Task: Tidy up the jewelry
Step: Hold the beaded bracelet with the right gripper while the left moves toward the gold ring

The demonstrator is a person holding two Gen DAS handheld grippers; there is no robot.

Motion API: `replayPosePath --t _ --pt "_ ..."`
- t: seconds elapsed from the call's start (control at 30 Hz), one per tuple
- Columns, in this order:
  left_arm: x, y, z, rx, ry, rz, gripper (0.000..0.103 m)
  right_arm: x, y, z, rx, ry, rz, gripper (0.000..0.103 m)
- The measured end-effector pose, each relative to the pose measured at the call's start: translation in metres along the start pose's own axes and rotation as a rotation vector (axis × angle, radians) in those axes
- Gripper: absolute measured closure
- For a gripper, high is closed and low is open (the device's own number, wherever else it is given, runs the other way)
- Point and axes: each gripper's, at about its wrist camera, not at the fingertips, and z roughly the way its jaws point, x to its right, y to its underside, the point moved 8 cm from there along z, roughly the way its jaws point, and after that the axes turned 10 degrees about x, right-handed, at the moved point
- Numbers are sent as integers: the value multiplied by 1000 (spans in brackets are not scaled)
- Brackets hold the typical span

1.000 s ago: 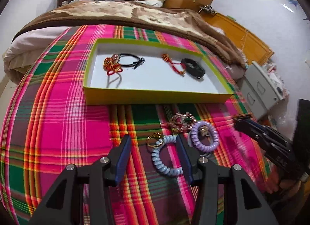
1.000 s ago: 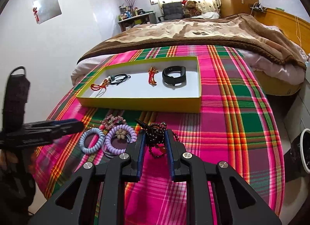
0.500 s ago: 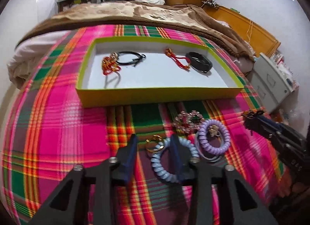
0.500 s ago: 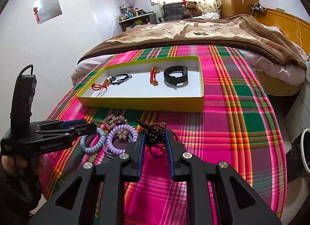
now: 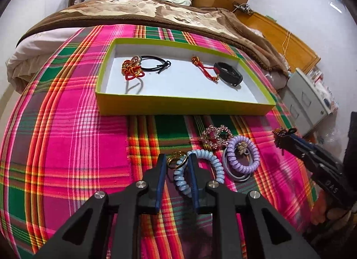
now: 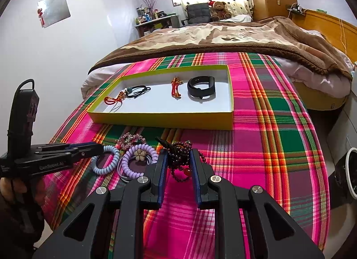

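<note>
A yellow-green box (image 5: pixel 178 104) (image 6: pixel 160 119) lies on the plaid cloth; it holds a red knot charm with a black cord (image 5: pixel 142 67), a red cord (image 5: pixel 204 69) and a black band (image 5: pixel 228 75). My left gripper (image 5: pixel 177 160) is shut on a gold ring (image 5: pixel 176 159) and the rim of a blue coil hair tie (image 5: pixel 200 169). My right gripper (image 6: pixel 178 158) is shut on a dark bead bracelet (image 6: pixel 180 154). A purple coil tie with a flower (image 5: pixel 242 156) (image 6: pixel 138 158) and a rhinestone piece (image 5: pixel 214 135) lie between them.
The cloth covers a bed with a brown blanket (image 5: pixel 156 15) behind the box. A wooden headboard (image 5: pixel 285 42) and a grey drawer unit (image 5: pixel 310 100) stand to the right. The cloth's edge drops off at left and right.
My left gripper has closed its fingers from wide open onto the gold ring and the blue coil tie. My right gripper has stayed shut on the bead bracelet.
</note>
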Motion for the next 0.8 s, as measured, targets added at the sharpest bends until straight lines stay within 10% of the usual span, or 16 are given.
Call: replayPosePath --t 0.53,0.8 --pt "-33 0 -9 18 -84 -32 82 -1 0 0 2 3 4 82" --pt "-25 -4 -1 28 -103 47 62 -2 -1 -1 1 3 6 82"
